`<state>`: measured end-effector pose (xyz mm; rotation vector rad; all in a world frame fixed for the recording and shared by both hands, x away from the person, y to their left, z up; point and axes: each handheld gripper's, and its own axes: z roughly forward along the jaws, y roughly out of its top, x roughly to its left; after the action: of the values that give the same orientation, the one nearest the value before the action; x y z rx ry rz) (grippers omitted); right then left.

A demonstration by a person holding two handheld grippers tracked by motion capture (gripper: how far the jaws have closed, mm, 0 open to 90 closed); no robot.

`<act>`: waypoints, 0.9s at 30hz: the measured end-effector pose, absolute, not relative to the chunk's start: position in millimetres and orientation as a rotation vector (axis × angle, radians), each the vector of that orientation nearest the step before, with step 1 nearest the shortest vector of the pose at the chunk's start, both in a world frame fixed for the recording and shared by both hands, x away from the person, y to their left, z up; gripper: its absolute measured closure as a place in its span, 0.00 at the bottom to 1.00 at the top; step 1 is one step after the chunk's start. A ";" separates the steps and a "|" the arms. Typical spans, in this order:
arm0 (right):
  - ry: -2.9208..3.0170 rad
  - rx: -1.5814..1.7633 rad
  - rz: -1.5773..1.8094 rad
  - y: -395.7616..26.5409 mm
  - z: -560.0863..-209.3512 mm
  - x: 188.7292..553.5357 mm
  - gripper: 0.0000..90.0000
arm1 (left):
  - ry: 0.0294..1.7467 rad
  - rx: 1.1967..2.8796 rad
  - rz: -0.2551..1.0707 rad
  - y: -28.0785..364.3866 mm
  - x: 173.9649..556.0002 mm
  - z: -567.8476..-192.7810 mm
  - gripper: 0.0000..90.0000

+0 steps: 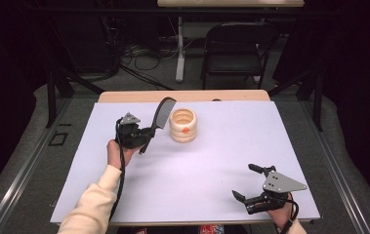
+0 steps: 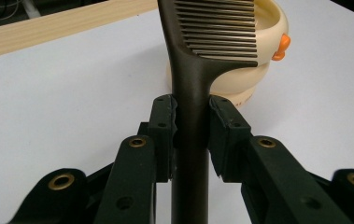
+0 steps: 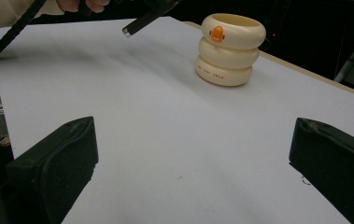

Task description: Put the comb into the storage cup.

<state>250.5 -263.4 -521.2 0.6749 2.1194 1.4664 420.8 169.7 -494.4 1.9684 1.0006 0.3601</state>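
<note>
Comb (image 2: 191,88) is clamped by its handle in the left tongs (image 1: 141,135), long axis pointing ahead, teeth just short of the cream holder (image 1: 183,125); right tongs (image 1: 252,183) gape, well apart.

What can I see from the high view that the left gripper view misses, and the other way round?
The high view alone gives the right claw open near the table's front edge, the person's sleeve, and a folding chair beyond the table. The left gripper view alone gives the close detail: the comb's teeth and both jaws pressed against its handle. Both show the left claw shut on the black comb, the cream ringed pot with its orange mark, and the white table.
</note>
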 end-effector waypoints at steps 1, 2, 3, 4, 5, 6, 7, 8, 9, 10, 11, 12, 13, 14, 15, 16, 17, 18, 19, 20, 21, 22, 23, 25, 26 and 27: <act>2.120 0.675 1.466 -263.4 -521.2 250.5 0.01 | 0.997 1.965 0.365 169.3 420.7 -494.2 0.80; 2.120 0.675 1.466 -263.3 -521.2 250.5 0.01 | 0.995 1.965 0.366 168.9 420.8 -493.9 0.80; 2.120 0.675 1.466 -263.3 -521.1 250.5 0.01 | 0.996 1.963 0.363 168.2 421.0 -493.7 0.80; 2.120 0.675 1.467 -263.3 -521.1 250.5 0.01 | 0.996 1.958 0.364 167.8 421.0 -493.6 0.80; 2.120 0.675 1.466 -263.3 -521.1 250.5 0.01 | 0.994 1.956 0.364 167.4 421.2 -493.3 0.80; 2.120 0.675 1.466 -263.3 -521.1 250.6 0.01 | 0.993 1.954 0.363 166.6 421.5 -493.1 0.80; 2.120 0.675 1.466 -263.3 -521.2 250.6 0.01 | 0.991 1.953 0.364 165.9 421.6 -492.7 0.80; 2.120 0.675 1.466 -263.2 -521.1 250.6 0.01 | 0.985 1.953 0.364 165.3 421.8 -492.2 0.80; 2.120 0.675 1.466 -263.2 -521.1 250.6 0.01 | 0.985 1.949 0.365 163.9 421.9 -492.0 0.80; 2.120 0.675 1.466 -263.2 -521.1 250.6 0.01 | 0.978 1.949 0.368 162.5 422.1 -491.8 0.80; 2.119 0.675 1.465 -263.2 -521.1 250.6 0.01 | 0.977 1.949 0.369 161.7 421.9 -491.5 0.80; 2.119 0.675 1.466 -263.3 -521.1 250.6 0.01 | 0.974 1.947 0.367 160.3 422.2 -491.4 0.80; 2.117 0.675 1.468 -263.2 -521.2 250.6 0.01 | 0.972 1.948 0.369 159.4 422.2 -491.0 0.80; 2.117 0.675 1.468 -263.2 -521.2 250.6 0.01 | 0.971 1.943 0.370 158.3 422.3 -490.7 0.80; 2.119 0.675 1.466 -263.3 -521.1 250.5 0.01 | 0.967 1.941 0.371 157.6 422.5 -490.2 0.80; 2.119 0.674 1.466 -263.3 -521.1 250.5 0.01 | 0.964 1.943 0.373 157.2 422.7 -489.7 0.80; 2.117 0.674 1.468 -263.2 -521.1 250.5 0.01 | 0.963 1.940 0.373 156.4 422.8 -489.1 0.80; 2.117 0.674 1.469 -263.3 -521.1 250.5 0.01 | 0.961 1.936 0.375 156.0 422.9 -488.6 0.80; 2.117 0.674 1.468 -263.3 -521.1 250.5 0.01 | 0.964 1.926 0.370 155.2 423.1 -488.4 0.80; 2.117 0.674 1.469 -263.3 -521.1 250.5 0.01 | 0.963 1.924 0.373 154.7 423.3 -488.0 0.81; 2.117 0.674 1.469 -263.2 -521.1 250.5 0.01 | 0.962 1.922 0.374 154.3 423.4 -487.4 0.81; 2.117 0.674 1.469 -263.1 -521.1 250.6 0.01 | 0.961 1.918 0.372 154.0 423.7 -487.0 0.80; 2.117 0.674 1.469 -263.1 -521.1 250.5 0.01 | 0.959 1.915 0.372 153.6 424.1 -486.6 0.80; 2.117 0.674 1.469 -263.1 -521.1 250.6 0.01 | 0.954 1.910 0.376 152.9 424.5 -486.2 0.80; 2.118 0.675 1.469 -263.1 -521.2 250.6 0.01 | 0.955 1.907 0.376 152.5 424.7 -486.1 0.80; 2.118 0.675 1.470 -263.1 -521.2 250.6 0.01 | 0.957 1.906 0.375 152.2 424.8 -485.9 0.80</act>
<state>250.6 -263.1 -521.2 0.6747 2.1178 1.4698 424.8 152.2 -485.9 1.9059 0.9568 0.3754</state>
